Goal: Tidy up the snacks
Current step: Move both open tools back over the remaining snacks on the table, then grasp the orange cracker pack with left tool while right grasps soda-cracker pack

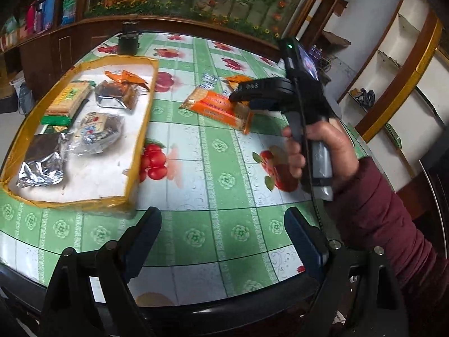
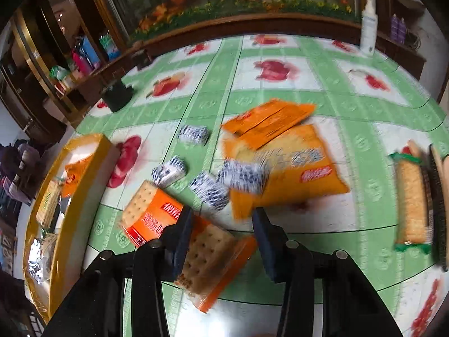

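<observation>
Cracker pack (image 2: 182, 241), orange wrap, lies flat on the table (image 2: 280, 90), right of the tray (image 2: 81, 196) and apart from it. Right gripper (image 2: 221, 238) straddles the pack: left pad looks to touch its top, right pad stands off past the far edge, so not clamped yet; view is blurred, contact is likely, not sure. No earlier frame, so only this. Small blue-white candies (image 2: 207, 188) sit just beyond the pack, big orange bag (image 2: 291, 174) behind them, green-ended biscuit pack (image 2: 412, 205) far right of the tray. Left gripper (image 1: 221, 236) hangs spread wide over bare cloth near the tray's front corner, holding nothing. Tray already holds several packs. To do it well: centre jaws across the pack's short width, close gently so crackers don't crack, avoid catching candies, lift clear of the tray wall.
</observation>
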`<state>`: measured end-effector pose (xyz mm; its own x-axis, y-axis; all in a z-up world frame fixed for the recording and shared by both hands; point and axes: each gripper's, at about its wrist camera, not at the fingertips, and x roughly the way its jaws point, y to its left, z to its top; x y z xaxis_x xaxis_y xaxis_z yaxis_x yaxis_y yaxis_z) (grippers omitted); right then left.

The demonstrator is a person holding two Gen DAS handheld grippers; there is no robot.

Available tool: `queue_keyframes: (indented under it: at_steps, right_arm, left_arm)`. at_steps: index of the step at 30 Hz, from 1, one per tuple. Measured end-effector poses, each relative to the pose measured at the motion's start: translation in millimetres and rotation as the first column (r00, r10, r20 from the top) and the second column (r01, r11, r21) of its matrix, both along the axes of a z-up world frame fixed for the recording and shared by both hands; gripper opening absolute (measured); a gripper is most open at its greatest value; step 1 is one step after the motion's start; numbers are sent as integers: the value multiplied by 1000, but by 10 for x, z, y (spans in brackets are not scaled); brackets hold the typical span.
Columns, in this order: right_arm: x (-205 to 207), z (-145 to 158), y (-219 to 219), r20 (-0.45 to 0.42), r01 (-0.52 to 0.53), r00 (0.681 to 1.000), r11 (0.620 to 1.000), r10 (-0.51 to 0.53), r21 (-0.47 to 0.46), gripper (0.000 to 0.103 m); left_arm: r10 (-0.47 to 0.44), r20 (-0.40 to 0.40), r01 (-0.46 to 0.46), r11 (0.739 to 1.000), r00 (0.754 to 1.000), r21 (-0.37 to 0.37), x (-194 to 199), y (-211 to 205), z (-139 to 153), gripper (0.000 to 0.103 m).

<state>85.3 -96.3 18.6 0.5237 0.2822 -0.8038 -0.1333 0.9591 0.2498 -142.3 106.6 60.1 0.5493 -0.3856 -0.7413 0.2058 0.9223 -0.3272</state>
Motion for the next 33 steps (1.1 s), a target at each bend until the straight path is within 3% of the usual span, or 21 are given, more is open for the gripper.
queue_keyframes:
  at_steps: [4,6,8,10,12,15,18,24,33]
  right_arm:
    - [-182,-44,39,-93,-122,987,984,134,126,47]
    - [-364,21,-35,-84,-167,980,972,182,164,47]
    - [-462,154,-265,-39,-129,990,975,138,178,47]
    - [-523,344,-677,51,6,999,992,-12,123,48]
    - [-513,468,-1086,121,156,980,987,-160,42,55]
    - [-404,466,-1517,130,283,950,959,-283,17,56]
    - [-265,367,-1671,81,309,947,950,-312,42,56]
    - [11,152,-1628,50,321,946,947,-320,-9,56]
    - [128,70,-1543,115,371,928,908,-354,-194,57]
  left_arm:
    - [21,6,-21,1000,1000,-9,45,75,26,89]
    - [19,3,-19,1000,1000,-19,61,79,22,89]
    - [8,0,-8,1000,1000,-19,70,56,5,89]
    - [-4,-4,3,1000,1000,-17,81,18,-7,89]
    - [-15,-9,15,1000,1000,-22,92,-24,-15,89]
    - [-33,-22,32,999,999,-38,115,-88,-23,89]
    - [-37,-27,36,999,999,-36,126,-141,-6,89]
    - [-12,-27,11,1000,1000,-13,158,-130,46,89]
    - [27,-18,-27,1000,999,-3,315,-124,154,89]
